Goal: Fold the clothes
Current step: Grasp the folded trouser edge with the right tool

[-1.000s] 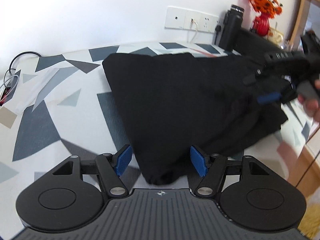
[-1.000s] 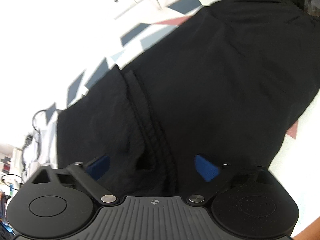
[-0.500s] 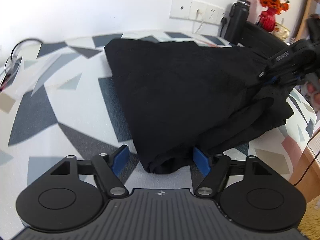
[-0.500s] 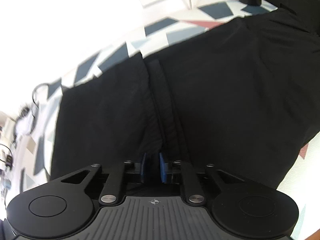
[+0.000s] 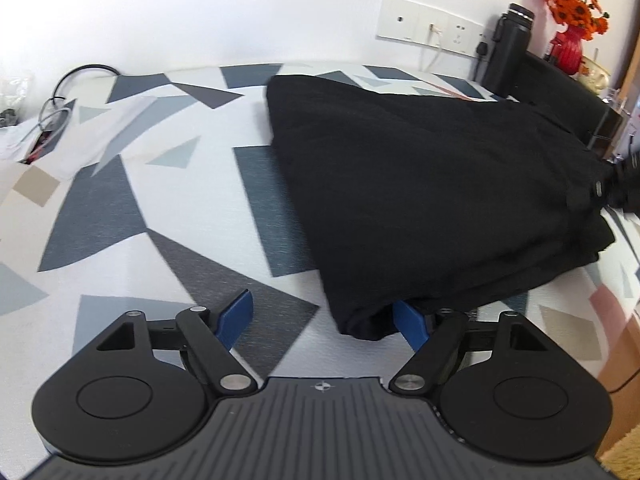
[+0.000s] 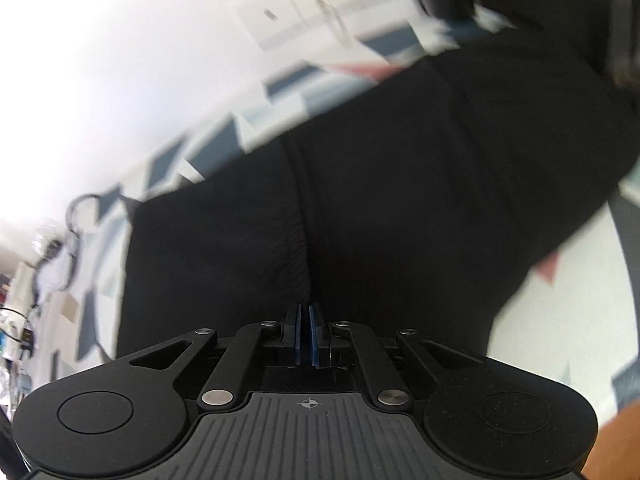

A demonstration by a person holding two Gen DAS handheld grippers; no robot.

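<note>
A black garment (image 5: 420, 184) lies folded on the patterned bed cover, its near corner reaching in between my left gripper's jaws. My left gripper (image 5: 322, 312) is opening. The cloth corner rests against the right blue pad (image 5: 408, 322) and stays well clear of the left pad (image 5: 236, 316). My right gripper (image 6: 306, 320) is shut, its blue pads pinching a ridge of the black garment (image 6: 400, 200). In the left wrist view, the right gripper (image 5: 612, 190) pulls up the garment's right edge at the far right.
The bed cover (image 5: 160, 208) has grey and blue triangles. Against the back wall are white sockets (image 5: 432, 26), a black bottle (image 5: 506, 48) and a red vase of orange flowers (image 5: 568, 40). Cables (image 5: 60, 96) lie at the far left. Wooden furniture stands at the right.
My right gripper went from wide open to shut on a ridge of the black cloth and rose slightly. My left jaws spread wider, and the cloth corner now sits by the right pad.
</note>
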